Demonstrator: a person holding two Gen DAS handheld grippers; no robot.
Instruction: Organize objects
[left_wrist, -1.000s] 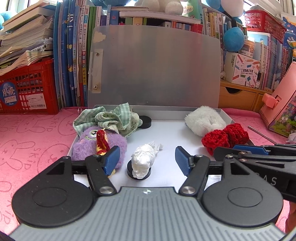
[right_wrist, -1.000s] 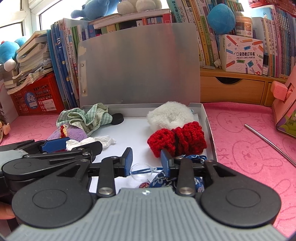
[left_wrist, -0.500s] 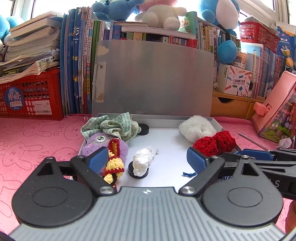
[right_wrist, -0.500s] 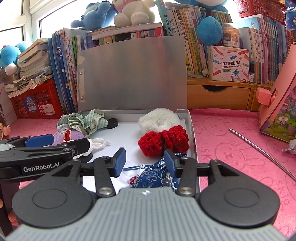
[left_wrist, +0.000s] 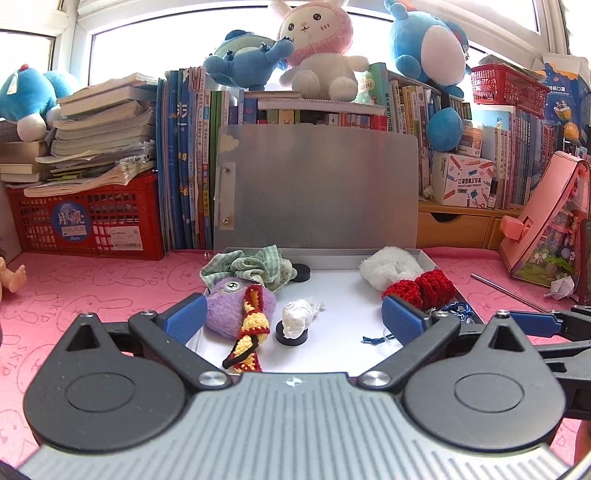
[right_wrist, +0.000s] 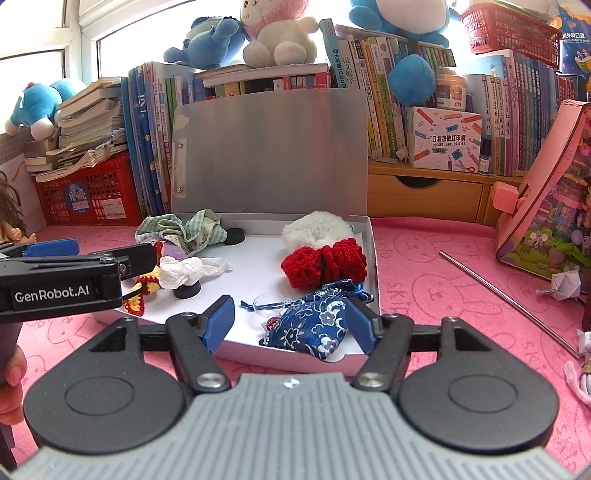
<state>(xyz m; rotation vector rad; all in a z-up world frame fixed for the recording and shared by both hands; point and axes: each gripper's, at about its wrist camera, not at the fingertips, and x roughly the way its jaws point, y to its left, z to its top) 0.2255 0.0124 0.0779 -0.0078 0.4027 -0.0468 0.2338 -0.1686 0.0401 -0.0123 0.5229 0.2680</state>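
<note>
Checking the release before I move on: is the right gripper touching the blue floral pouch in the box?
Apart. In the right wrist view the right gripper stands open, having just opened, with box floor visible between its left pad and the blue floral pouch.

shallow box (right_wrist: 373, 258) sits open on the table mat (right_wrist: 443, 266), its lid (right_wrist: 269, 155) standing upright at the back against a row of books (right_wrist: 155, 140). inside, back left, a cloth scrunchie (left_wrist: 251, 266) with a small disc (left_wrist: 301, 274) just right of it. in front of the scrunchie, a fuzzy toy (left_wrist: 229, 308), a knitted strip (left_wrist: 251, 332) draped over its right side. right of that, a wad of tissue (left_wrist: 297, 321) sits on another disc (left_wrist: 291, 338). back right, a fluffy scrunchie (right_wrist: 314, 230), a crocheted bow (right_wrist: 325, 266) touching its front. front right corner, a patterned pouch (right_wrist: 314, 325). a metal rod (right_wrist: 506, 299) lies on the mat, right of the box.
</note>
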